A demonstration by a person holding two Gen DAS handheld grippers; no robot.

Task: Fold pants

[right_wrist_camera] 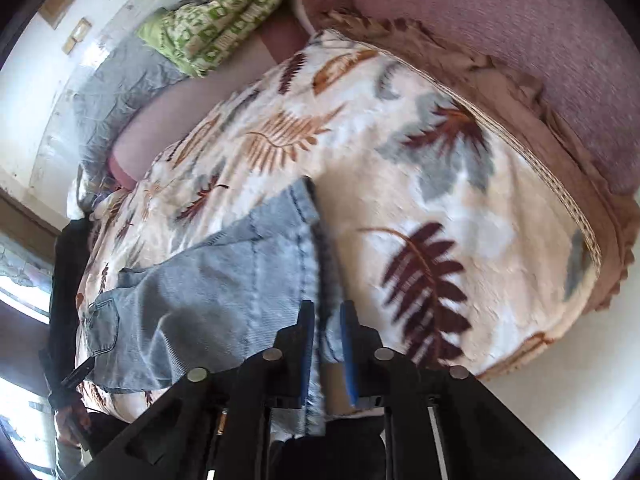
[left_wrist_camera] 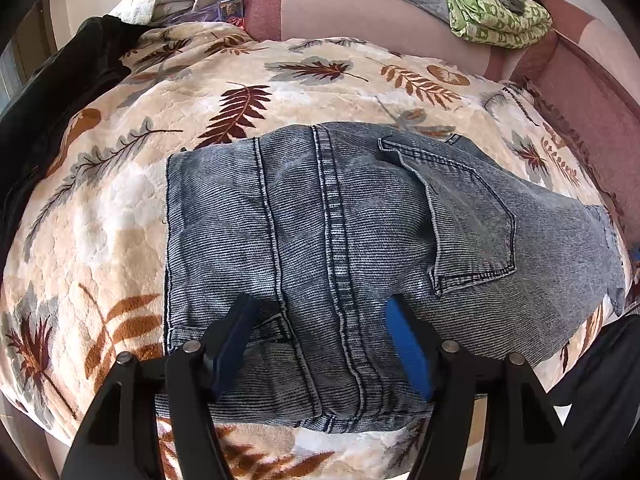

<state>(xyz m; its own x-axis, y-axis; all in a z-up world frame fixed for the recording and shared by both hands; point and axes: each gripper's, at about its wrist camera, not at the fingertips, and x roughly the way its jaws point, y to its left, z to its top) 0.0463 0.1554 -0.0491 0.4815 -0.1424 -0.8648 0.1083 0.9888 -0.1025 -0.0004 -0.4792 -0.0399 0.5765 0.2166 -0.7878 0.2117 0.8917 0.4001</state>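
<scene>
Denim pants (left_wrist_camera: 360,248) lie folded on the leaf-print blanket (left_wrist_camera: 100,220); my left gripper (left_wrist_camera: 320,344) hovers open over them, my right gripper (right_wrist_camera: 326,344) straddles their edge, pads unclamped, so I should pinch squarely before folding.

Bright daylight; fisheye-warped edges; right view motion-blurred

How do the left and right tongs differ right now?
Left tongs stand wide open over the folded jeans; right tongs are nearly closed, with a gap. The left straddles the middle seams; the right has the jeans' edge between its pads. Both have blue pads and point down at the leaf-print blanket.
</scene>
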